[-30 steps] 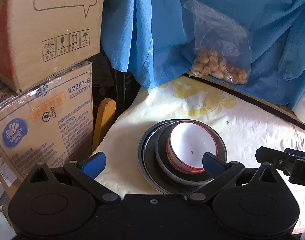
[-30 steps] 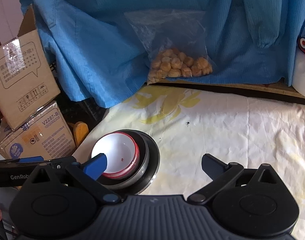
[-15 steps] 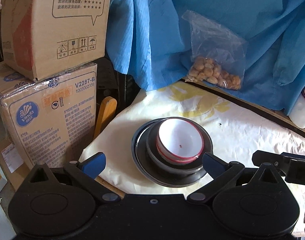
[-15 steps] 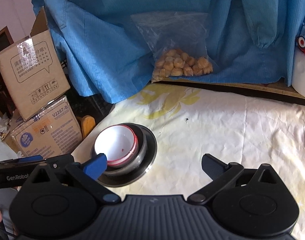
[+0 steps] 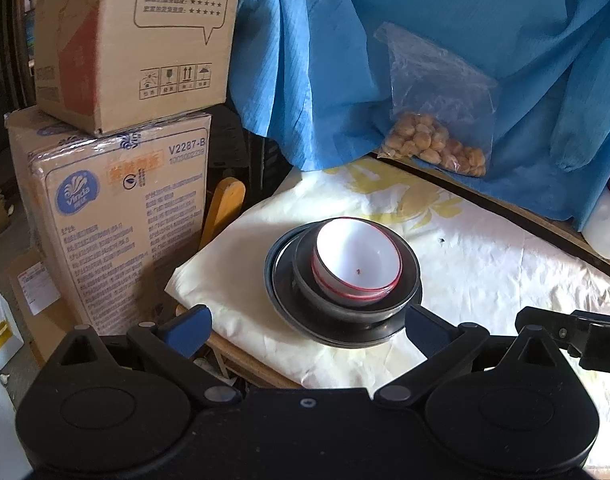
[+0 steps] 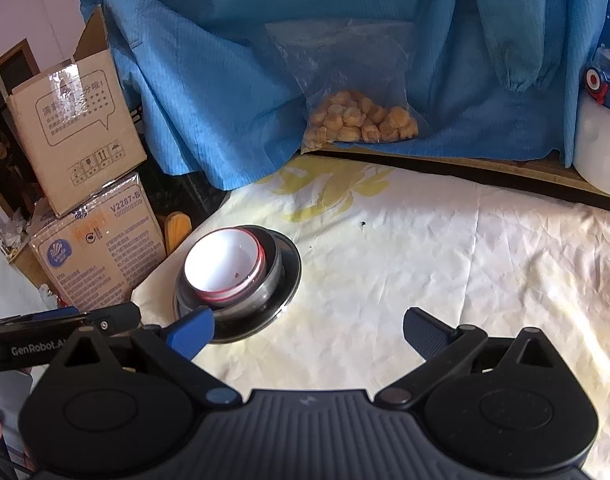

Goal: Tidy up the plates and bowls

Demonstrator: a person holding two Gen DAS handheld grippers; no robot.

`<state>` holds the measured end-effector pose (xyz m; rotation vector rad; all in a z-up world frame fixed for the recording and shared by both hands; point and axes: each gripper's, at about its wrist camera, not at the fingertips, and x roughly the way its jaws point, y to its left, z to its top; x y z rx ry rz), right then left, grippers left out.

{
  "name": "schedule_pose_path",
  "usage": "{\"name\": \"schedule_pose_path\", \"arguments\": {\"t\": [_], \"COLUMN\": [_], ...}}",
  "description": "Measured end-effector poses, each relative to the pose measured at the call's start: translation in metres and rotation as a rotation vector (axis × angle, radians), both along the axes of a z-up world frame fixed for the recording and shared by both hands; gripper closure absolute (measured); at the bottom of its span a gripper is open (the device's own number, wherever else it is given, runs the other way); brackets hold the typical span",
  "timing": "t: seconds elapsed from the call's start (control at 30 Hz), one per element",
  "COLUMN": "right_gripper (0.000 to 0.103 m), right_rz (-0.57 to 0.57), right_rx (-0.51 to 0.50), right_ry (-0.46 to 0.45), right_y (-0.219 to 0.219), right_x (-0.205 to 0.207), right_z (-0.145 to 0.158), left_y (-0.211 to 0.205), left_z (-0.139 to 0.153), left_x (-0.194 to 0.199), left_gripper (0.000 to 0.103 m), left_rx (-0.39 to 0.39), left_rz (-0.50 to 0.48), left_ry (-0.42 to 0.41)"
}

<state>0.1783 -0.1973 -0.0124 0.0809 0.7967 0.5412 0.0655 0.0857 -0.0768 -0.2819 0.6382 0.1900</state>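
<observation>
Both grippers hover with fingers spread wide and empty, the left gripper and the right gripper. Near the desk's left edge, on crinkled cream cloth, sits a glossy white bowl with red rim. It nests in a dark bowl on round black plates.

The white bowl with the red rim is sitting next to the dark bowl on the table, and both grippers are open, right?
Not quite. The white bowl with the red rim sits inside the dark bowl, not next to it; the left wrist view shows this. Both the left gripper and right gripper are open.
</observation>
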Motion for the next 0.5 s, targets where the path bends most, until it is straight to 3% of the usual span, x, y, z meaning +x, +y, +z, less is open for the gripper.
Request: {"name": "schedule_pose_path", "arguments": {"t": [0.5], "right_gripper": [0.0], "right_rz": [0.041], "right_rx": [-0.006], "right_ry": [-0.012], "right_y": [-0.008], "right_x": [-0.009], "right_z": [-0.004], "left_y": [-0.015], "left_z": [-0.001], "left_x": [-0.019], "left_gripper": [0.001], "left_rx": [0.016], "left_rz": [0.029], "left_ry": [0.006]}}
